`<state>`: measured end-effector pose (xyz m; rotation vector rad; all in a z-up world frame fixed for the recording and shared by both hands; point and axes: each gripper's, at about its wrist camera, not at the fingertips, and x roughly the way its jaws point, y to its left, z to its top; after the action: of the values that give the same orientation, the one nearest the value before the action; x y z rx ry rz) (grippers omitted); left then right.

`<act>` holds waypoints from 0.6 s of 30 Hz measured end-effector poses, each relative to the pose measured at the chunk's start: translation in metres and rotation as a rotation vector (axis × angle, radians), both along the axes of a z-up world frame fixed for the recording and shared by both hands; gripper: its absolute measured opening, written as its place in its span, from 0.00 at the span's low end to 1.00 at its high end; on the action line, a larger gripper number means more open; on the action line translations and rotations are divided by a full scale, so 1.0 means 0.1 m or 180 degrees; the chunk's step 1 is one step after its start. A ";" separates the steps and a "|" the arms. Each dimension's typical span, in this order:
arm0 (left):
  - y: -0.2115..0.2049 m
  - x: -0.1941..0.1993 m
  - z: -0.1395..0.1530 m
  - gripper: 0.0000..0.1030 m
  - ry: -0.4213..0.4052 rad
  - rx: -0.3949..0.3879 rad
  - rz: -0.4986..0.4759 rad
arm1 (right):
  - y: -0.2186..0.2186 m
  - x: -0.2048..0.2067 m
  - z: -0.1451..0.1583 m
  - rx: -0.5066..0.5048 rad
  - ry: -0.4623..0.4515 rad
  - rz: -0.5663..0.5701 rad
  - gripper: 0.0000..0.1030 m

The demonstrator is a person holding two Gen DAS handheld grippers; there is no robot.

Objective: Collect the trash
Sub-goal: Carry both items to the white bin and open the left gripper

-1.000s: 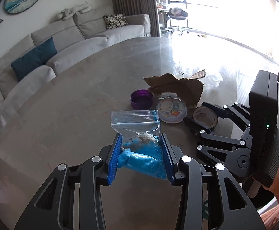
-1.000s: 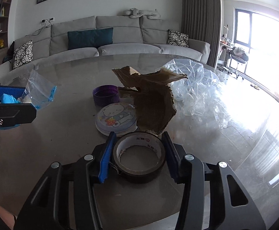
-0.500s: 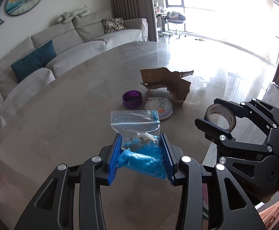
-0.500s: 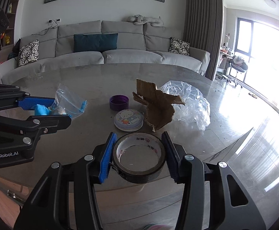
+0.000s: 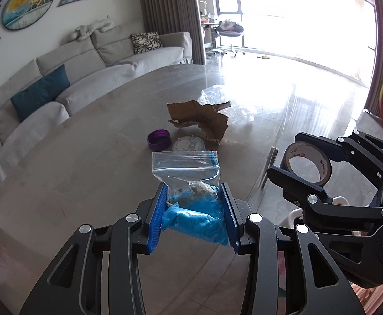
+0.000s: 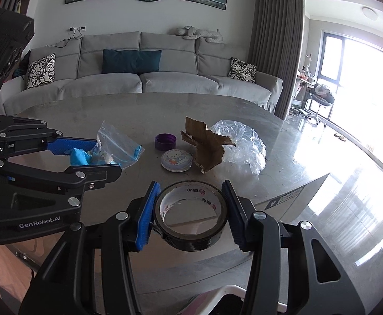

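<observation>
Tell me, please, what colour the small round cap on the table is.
The cap is purple, clearest in the right wrist view.

1. The left gripper point(image 5: 194, 215), clamped on the zip bag point(image 5: 189, 183), now sits farther back from the purple cap point(image 5: 159, 139) and cardboard scrap point(image 5: 204, 120), which look smaller and higher in frame.
2. The right gripper point(image 6: 190, 215) has lifted the tape roll point(image 6: 191, 220) off the table point(image 6: 86, 120); the roll now hangs past the table's near edge, lower centre.
</observation>
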<state>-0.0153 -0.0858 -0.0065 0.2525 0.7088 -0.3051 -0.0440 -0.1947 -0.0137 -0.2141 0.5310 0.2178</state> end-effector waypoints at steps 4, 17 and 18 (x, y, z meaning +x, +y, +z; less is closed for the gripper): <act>-0.20 -0.14 0.00 0.41 0.0003 -0.0015 -0.0142 | -0.15 -0.20 0.05 -0.0017 -0.0012 -0.0092 0.48; -1.18 -0.68 -0.24 0.41 0.0180 -0.0071 -0.0802 | -0.91 -0.96 -0.10 -0.0149 0.0172 -0.0607 0.48; -1.26 -0.72 -0.26 0.41 0.0193 -0.0076 -0.0851 | -0.97 -1.01 -0.12 -0.0148 0.0194 -0.0655 0.48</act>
<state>-0.0876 -0.2116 -0.0325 0.3170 0.7314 -0.5775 -0.1452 -0.2921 -0.0255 -0.1971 0.6148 0.0120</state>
